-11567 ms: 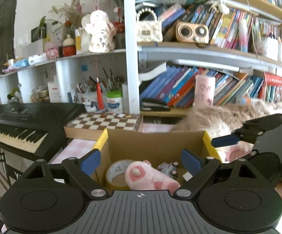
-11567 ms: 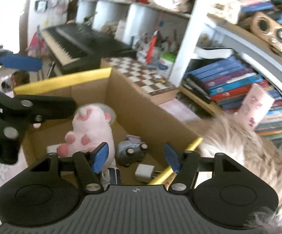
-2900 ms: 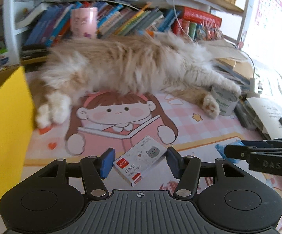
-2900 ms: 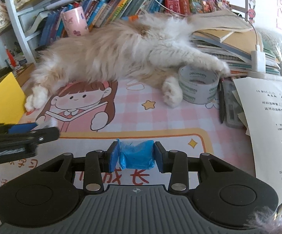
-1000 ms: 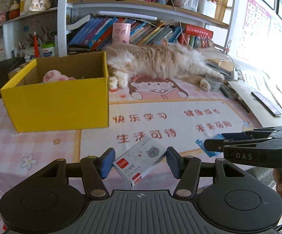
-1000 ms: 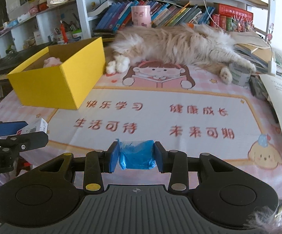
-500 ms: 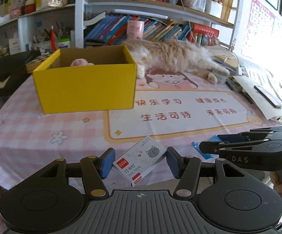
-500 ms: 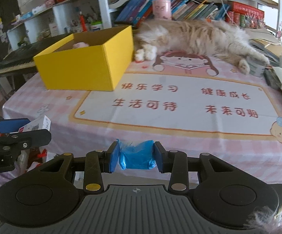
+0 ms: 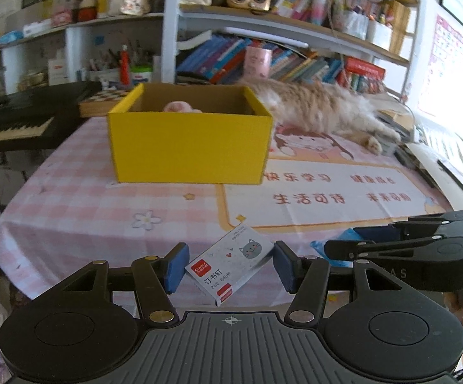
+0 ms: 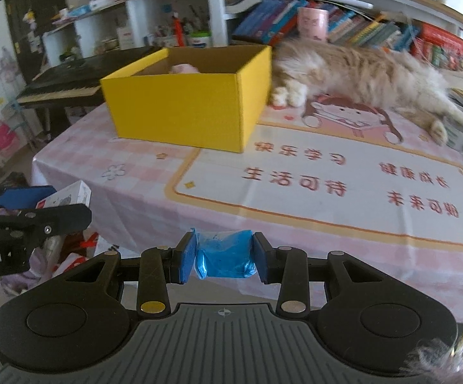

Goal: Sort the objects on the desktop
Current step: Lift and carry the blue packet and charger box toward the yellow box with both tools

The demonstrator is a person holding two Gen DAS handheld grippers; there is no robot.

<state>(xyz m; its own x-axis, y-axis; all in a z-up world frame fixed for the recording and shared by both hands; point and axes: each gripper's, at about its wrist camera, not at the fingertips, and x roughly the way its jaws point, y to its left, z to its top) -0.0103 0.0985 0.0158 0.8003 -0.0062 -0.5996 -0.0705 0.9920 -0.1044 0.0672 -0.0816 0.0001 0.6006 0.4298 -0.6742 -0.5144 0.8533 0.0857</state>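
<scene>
My left gripper (image 9: 230, 267) is shut on a small white staple box (image 9: 228, 264) with a cat drawing, held in the air in front of the table's near edge. My right gripper (image 10: 224, 257) is shut on a blue plastic packet (image 10: 224, 254), also off the table's front edge. The yellow cardboard box (image 9: 188, 145) (image 10: 186, 118) stands open on the table's far left, a pink plush toy (image 9: 177, 107) showing inside. In the right wrist view the left gripper (image 10: 36, 204) and the staple box (image 10: 68, 196) appear at the left.
A fluffy cat (image 9: 324, 108) (image 10: 359, 70) lies along the back of the table (image 9: 87, 224) on a pink mat. A keyboard (image 9: 14, 118) stands left of the table. Shelves of books (image 9: 263, 60) rise behind. Papers and a phone (image 9: 455, 176) lie at the right.
Both grippers have drifted left along the table's front edge, so the yellow box now sits near the middle of both views. Each keeps its grip unchanged.
</scene>
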